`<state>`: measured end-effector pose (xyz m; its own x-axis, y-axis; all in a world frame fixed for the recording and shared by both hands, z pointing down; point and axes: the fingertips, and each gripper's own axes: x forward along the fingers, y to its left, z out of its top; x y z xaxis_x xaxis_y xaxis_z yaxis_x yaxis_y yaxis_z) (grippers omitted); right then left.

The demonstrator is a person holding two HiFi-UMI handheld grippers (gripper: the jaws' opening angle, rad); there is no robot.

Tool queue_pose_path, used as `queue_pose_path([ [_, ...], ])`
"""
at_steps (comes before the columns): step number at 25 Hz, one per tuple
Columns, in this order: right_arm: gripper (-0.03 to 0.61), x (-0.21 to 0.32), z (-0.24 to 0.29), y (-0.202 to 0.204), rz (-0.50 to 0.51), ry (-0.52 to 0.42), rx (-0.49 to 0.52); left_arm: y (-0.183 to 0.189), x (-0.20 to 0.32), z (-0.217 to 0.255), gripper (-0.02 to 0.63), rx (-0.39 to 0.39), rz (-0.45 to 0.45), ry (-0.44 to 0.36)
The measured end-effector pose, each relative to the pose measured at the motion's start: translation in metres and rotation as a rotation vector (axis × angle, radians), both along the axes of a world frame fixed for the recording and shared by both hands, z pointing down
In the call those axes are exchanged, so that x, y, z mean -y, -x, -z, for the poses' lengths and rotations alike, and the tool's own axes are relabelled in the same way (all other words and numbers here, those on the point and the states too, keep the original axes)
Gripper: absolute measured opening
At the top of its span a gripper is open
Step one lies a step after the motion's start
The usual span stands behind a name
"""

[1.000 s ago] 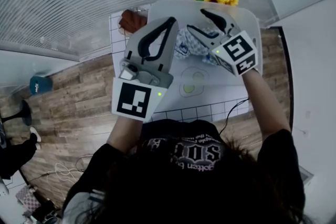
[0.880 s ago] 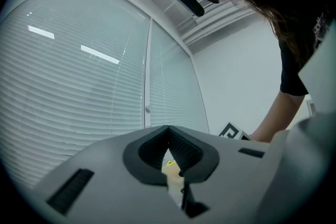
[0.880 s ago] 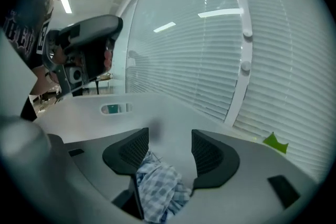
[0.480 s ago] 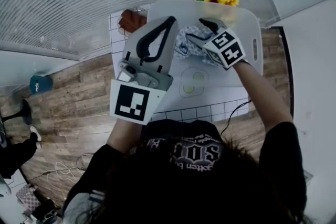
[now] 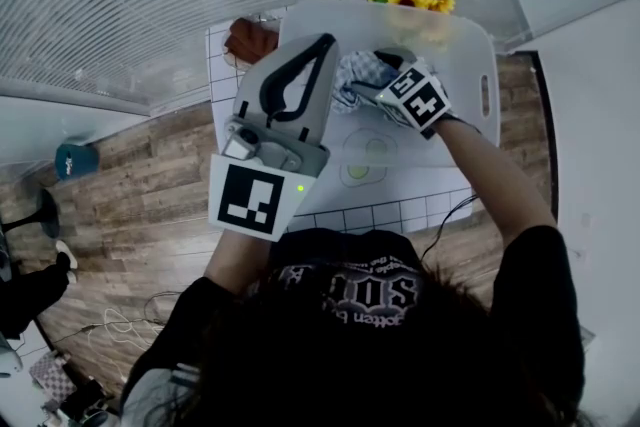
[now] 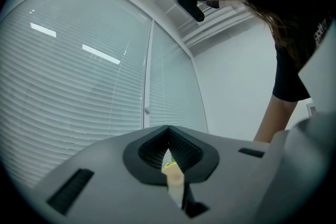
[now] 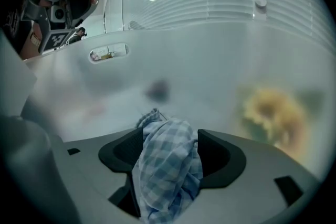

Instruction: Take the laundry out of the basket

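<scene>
While held high, left hand-held gripper points level

The right gripper has sunk from above the basket down into it, tipping more steeply nose-down. Its jaws have just been opening wider. The blue checked cloth, which lay beyond the fingertips, now stands bunched between the two fingers, spilling back towards their base.
</scene>
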<state>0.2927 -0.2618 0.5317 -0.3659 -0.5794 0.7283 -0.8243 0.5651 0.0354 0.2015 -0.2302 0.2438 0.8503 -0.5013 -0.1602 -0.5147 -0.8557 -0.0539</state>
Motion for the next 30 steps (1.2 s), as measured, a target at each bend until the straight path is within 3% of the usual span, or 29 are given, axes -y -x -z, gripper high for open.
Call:
queue_pose_path([
  [6,0.324,-0.011,-0.023,-0.005,0.021,0.078,-0.057,0.002,-0.003,0.001,0.002,-0.001,-0.008,0.001],
  [14,0.314,-0.013,-0.032,-0.010,0.005,0.101,-0.072,0.005,-0.003,0.001,0.002,0.002,-0.003,0.002],
  [30,0.127,-0.022,-0.032,-0.014,0.039,0.168,-0.154,0.006,-0.002,0.001,0.002,0.007,-0.001,-0.002],
])
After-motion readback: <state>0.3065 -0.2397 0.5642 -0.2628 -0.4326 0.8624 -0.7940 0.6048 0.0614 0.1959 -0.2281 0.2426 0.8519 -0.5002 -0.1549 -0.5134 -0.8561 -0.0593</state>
